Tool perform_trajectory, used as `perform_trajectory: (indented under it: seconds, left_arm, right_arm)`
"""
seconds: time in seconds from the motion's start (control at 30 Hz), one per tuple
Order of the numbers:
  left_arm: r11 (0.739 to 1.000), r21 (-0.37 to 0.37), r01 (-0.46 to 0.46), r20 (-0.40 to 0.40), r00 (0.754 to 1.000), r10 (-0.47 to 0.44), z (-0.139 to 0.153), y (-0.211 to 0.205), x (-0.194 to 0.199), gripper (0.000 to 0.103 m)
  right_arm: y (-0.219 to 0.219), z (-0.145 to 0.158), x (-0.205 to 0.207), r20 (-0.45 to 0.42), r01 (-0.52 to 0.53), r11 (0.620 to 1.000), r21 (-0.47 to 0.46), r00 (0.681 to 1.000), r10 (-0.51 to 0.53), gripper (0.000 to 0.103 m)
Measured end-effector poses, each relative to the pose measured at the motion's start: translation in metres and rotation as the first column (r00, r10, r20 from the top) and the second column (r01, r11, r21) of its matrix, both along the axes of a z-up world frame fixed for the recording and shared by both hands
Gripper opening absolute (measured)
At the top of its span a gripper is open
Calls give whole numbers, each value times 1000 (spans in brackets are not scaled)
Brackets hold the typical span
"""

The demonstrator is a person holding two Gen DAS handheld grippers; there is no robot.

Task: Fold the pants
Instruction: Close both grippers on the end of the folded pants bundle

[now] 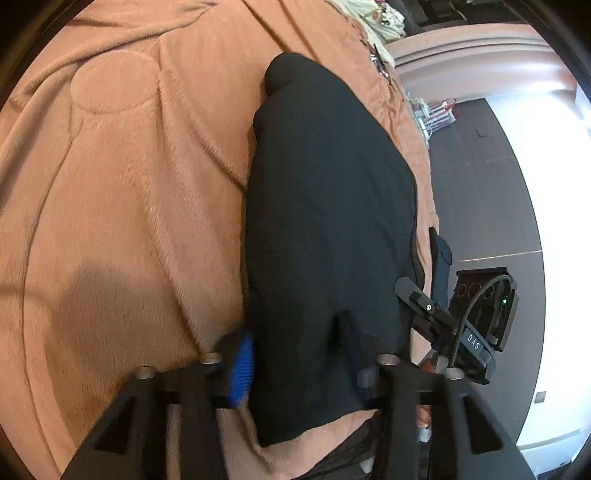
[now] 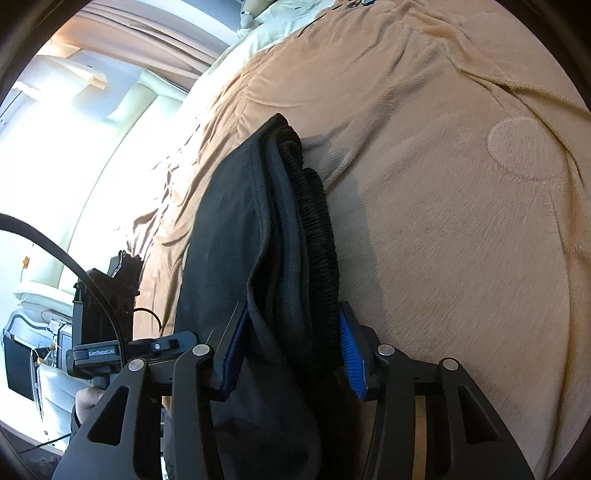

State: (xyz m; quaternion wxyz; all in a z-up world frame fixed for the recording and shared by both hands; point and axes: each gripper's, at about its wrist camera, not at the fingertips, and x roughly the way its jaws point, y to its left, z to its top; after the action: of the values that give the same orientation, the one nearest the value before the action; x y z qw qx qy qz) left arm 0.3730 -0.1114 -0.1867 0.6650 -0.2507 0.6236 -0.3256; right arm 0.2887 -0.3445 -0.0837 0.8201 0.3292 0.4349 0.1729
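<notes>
The black pants (image 1: 325,206) lie folded lengthwise on a tan blanket (image 1: 122,192). My left gripper (image 1: 301,362) is shut on the near end of the pants, its blue pads pressed against the cloth on both sides. In the right wrist view the pants (image 2: 258,240) show stacked layers and a ribbed elastic waistband (image 2: 319,236). My right gripper (image 2: 291,350) is shut on that bunched waistband end, with blue pads (image 2: 352,354) on either side. The right gripper (image 1: 458,325) also shows in the left wrist view beside the pants.
The blanket (image 2: 461,221) covers a bed and has wrinkles and raised seams. The bed's edge runs beside the pants, with dark floor (image 1: 487,206) beyond. Pale bedding (image 2: 280,22) lies at the far end. The other gripper's body and cable (image 2: 99,306) sit at the left.
</notes>
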Motion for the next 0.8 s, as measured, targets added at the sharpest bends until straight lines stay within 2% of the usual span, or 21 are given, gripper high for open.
perform_trajectory:
  seconds: [0.07, 0.17, 0.33, 0.47, 0.53, 0.8]
  left_arm:
    - [1000, 0, 3, -5, 1000, -3, 2, 3, -3, 20]
    - [1000, 6, 9, 14, 1000, -10, 15, 8, -6, 17]
    - [1000, 7, 8, 35, 999, -9, 36, 22, -9, 16]
    - [999, 31, -4, 40, 999, 3, 44, 42, -13, 16]
    - [999, 40, -10, 38, 999, 9, 47, 40, -9, 16]
    - [995, 103, -18, 28, 999, 16, 37, 70, -12, 16]
  right_arm:
    - [3, 2, -2, -2, -6, 1000, -2, 1000, 6, 43]
    - [8, 3, -6, -13, -24, 1000, 15, 1000, 24, 40]
    - [23, 5, -12, -16, -76, 996, 49, 997, 77, 38]
    - [36, 4, -12, -20, -125, 990, 60, 992, 127, 37]
    - [42, 1, -12, -28, -145, 987, 72, 989, 147, 37]
    - [61, -4, -4, -50, -216, 971, 99, 974, 222, 38]
